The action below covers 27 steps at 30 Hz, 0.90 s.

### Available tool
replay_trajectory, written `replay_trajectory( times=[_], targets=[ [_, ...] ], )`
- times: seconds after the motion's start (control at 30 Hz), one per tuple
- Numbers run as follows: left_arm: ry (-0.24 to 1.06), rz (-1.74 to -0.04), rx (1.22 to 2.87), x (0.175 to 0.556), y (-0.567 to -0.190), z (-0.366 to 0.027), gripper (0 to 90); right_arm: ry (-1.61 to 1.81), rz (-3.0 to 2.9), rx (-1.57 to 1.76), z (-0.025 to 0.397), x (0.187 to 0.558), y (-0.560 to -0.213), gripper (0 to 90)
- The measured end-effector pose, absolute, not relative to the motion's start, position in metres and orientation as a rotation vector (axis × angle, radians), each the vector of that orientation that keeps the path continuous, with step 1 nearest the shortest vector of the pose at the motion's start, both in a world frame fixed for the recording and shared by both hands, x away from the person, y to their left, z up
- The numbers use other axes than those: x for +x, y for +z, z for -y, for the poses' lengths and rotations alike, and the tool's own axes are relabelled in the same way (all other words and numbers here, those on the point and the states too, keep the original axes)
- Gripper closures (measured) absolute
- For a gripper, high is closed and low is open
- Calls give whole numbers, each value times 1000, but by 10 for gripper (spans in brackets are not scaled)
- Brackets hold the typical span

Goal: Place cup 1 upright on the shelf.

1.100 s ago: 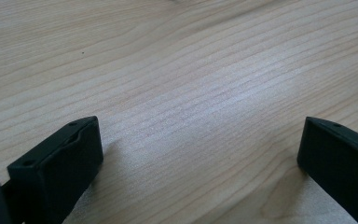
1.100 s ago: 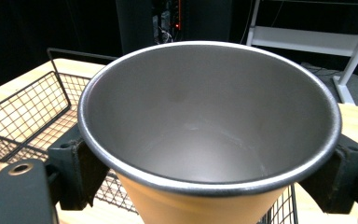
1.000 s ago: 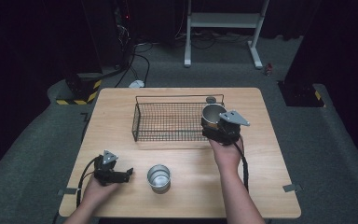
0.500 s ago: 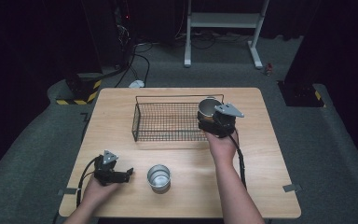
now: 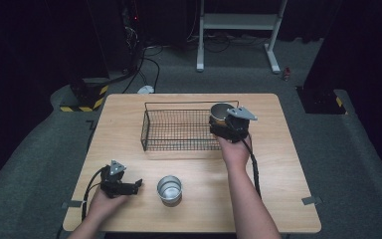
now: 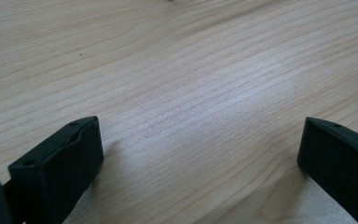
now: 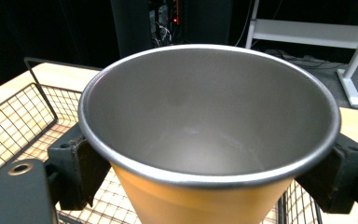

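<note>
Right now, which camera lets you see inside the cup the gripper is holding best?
The right gripper view. The cup sits close there, its empty steel inside plain, the right gripper clamping its yellow outside. The high view shows the cup small, over the wire basket. The left gripper view looks at bare table.

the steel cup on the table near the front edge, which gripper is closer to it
Left. The left gripper lies just beside the steel cup, jaws open; the right gripper is far off at the wire basket, holding another cup.
</note>
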<state>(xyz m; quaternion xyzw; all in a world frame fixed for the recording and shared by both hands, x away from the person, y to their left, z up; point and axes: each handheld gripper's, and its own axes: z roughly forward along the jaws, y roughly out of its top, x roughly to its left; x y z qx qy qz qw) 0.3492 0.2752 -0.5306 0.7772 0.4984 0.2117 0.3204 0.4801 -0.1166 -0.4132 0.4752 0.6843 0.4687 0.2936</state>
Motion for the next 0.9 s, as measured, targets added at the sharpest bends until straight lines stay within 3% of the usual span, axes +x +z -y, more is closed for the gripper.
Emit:
replay_trajectory(
  times=[0.9],
  targets=[
    [551, -1308, 2043, 349, -531, -275, 5, 1158, -1867, 1296, 93, 519, -423, 138]
  ],
)
